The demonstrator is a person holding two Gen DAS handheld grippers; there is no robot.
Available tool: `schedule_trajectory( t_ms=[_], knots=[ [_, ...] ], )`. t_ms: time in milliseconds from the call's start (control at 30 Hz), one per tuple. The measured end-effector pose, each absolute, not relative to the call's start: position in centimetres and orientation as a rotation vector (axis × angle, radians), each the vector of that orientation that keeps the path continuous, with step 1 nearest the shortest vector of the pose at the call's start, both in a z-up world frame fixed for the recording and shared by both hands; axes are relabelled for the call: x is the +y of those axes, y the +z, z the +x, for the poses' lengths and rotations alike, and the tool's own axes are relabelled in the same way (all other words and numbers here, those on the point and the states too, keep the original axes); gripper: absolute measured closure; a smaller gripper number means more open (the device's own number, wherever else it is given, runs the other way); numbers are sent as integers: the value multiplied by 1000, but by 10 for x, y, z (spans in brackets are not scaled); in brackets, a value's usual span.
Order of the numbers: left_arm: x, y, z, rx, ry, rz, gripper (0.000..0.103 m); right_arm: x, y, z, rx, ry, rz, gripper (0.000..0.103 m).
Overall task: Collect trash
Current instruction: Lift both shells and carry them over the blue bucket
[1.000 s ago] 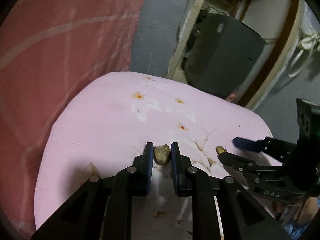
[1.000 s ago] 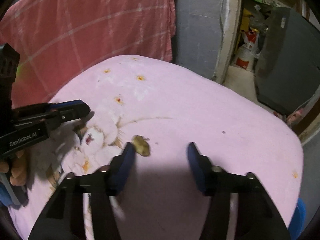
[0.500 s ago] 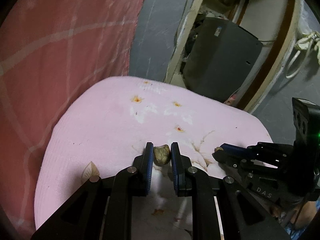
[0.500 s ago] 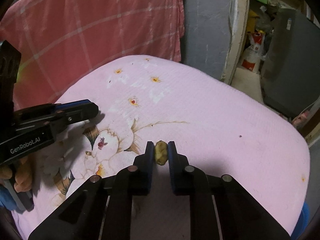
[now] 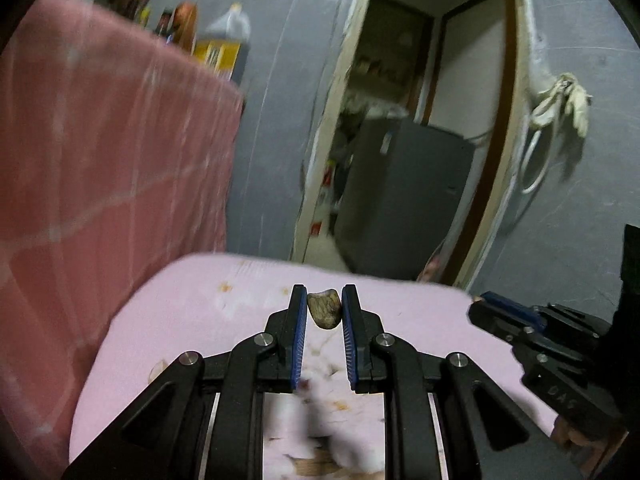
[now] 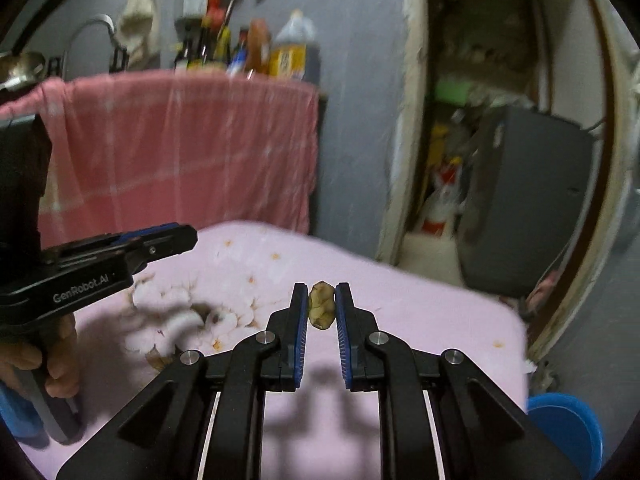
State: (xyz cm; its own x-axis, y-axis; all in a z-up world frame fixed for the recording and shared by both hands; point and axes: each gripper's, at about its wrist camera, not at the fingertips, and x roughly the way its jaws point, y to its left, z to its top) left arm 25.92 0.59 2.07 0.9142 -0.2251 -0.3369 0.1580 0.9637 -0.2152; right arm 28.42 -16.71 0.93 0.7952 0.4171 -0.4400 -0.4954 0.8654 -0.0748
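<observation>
Both raised: left gripper (image 5: 324,314) pinches a brown scrap (image 5: 325,313), right gripper (image 6: 322,306) pinches a yellowish scrap (image 6: 321,305), held level above the pink floral bedspread (image 6: 420,312) near its far edge.

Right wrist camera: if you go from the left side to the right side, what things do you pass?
left gripper → pink towel → yellowish scrap pinched in the right gripper → dark grey box in the doorway → blue bin.
</observation>
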Motion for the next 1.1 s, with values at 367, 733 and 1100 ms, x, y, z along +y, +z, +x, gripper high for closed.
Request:
schedule_trajectory(
  t_ms=[367, 733, 1100],
  knots=[
    [-49, 51, 235, 199, -269, -140, 89, -235, 53, 233, 182, 332, -55, 91],
    [-115, 66, 217, 163, -371, -121, 89, -297, 64, 198, 69, 162, 11, 91],
    [-171, 62, 216, 195, -445, -97, 89, -361, 53, 187, 64, 7, 73, 91]
  ],
)
